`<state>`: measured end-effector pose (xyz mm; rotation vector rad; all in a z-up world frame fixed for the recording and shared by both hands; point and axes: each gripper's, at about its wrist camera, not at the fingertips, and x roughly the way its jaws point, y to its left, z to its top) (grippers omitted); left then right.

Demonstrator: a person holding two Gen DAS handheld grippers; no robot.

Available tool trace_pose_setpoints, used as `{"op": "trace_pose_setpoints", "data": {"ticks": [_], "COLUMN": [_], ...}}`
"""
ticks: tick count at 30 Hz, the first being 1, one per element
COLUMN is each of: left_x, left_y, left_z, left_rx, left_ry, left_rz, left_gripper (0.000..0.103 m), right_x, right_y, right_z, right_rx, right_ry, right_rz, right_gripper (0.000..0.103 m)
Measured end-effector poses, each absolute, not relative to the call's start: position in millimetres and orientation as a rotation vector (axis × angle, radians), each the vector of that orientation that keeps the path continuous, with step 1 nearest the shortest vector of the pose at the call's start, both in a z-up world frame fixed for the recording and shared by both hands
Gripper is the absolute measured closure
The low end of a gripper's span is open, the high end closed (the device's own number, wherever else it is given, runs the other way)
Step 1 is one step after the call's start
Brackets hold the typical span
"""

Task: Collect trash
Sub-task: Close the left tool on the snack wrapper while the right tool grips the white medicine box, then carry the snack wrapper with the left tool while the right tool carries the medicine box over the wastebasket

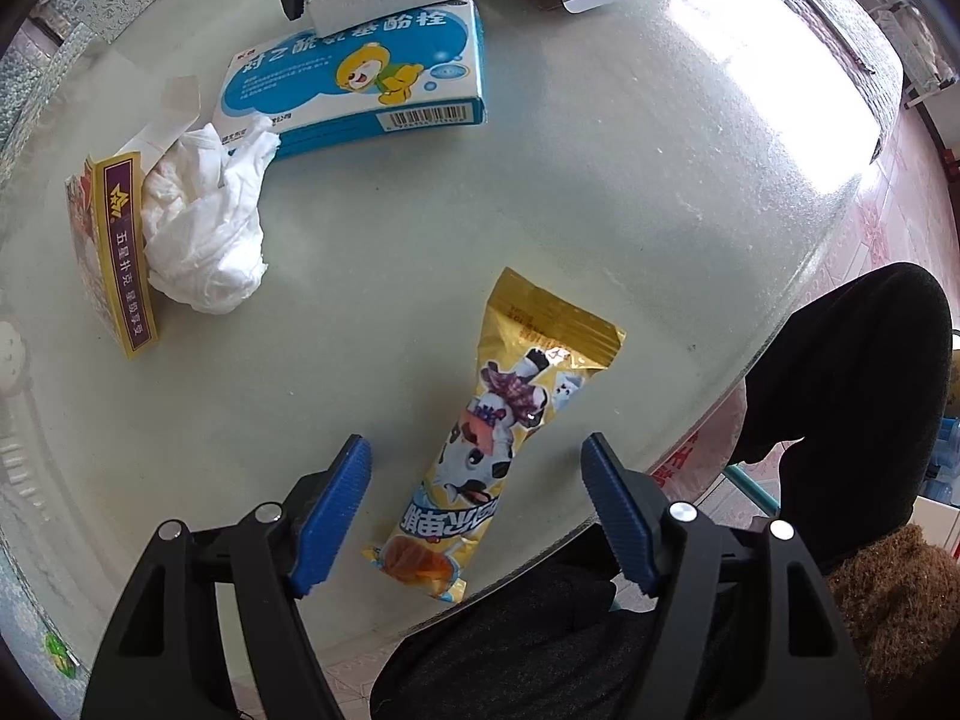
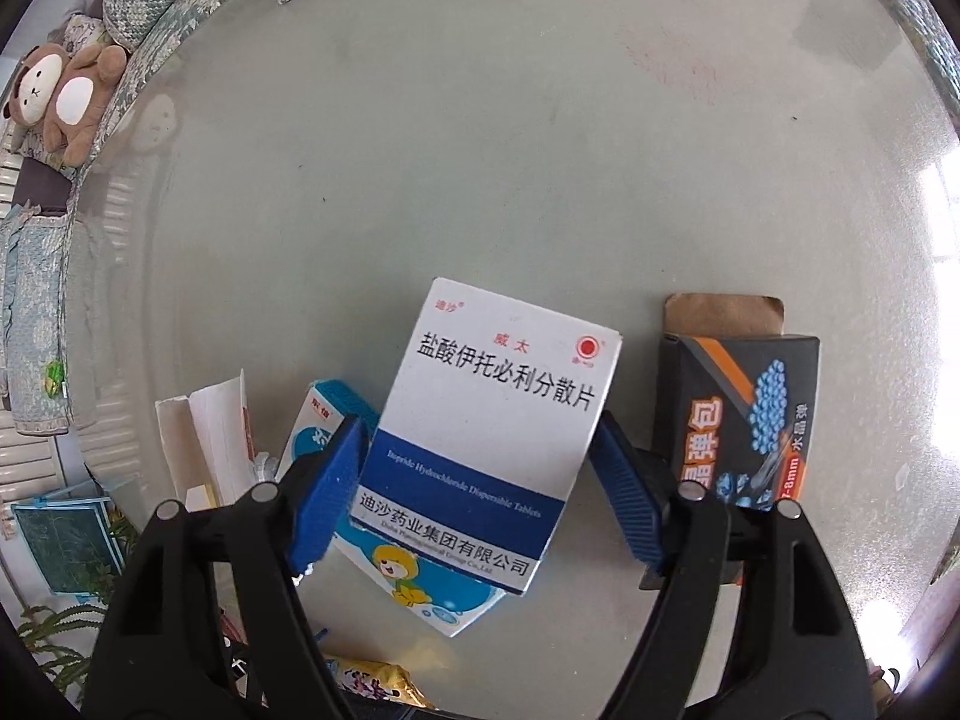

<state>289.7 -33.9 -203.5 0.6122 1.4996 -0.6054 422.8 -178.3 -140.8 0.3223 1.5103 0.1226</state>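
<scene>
Left wrist view: left tool [image 1: 474, 468] wide apart over yellow snack wrapper [image 1: 498, 438] on the counter [image 1: 600, 210], not touching.
Right tool [image 2: 480, 456] clamped on white-and-blue medicine box [image 2: 492, 420].

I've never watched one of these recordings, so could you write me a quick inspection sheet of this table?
Surface: glass table, glare at one side.
Job's things: yellow snack wrapper, crumpled tissue, blue cartoon box, white medicine box, dark box, card pack.
Clutter: nothing seen.
Grippers: left gripper open around wrapper; right gripper clamps the white box.
Cables: nothing seen.
Surroundings: plush toys, sofa.
</scene>
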Motion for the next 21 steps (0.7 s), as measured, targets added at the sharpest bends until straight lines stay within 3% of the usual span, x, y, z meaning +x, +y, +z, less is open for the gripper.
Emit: {"op": "trace_pose_setpoints", "data": {"ticks": [10, 21], "left_x": [298.4, 307.9], "left_y": [-29.6, -26.2], "left_z": [-194.7, -163.7], "left_rx": [0.579, 0.477], "left_ry": [1.519, 1.489], "left_rz": [-0.553, -0.504], "left_gripper": [0.080, 0.082], "right_x": [412.0, 363.1], "right_y": [-185.1, -200.8], "right_z": [-114.4, -60.0], "right_rx": [0.313, 0.195], "right_ry": [1.430, 1.307], "right_rz": [0.147, 0.213], "right_gripper": [0.037, 0.037]}}
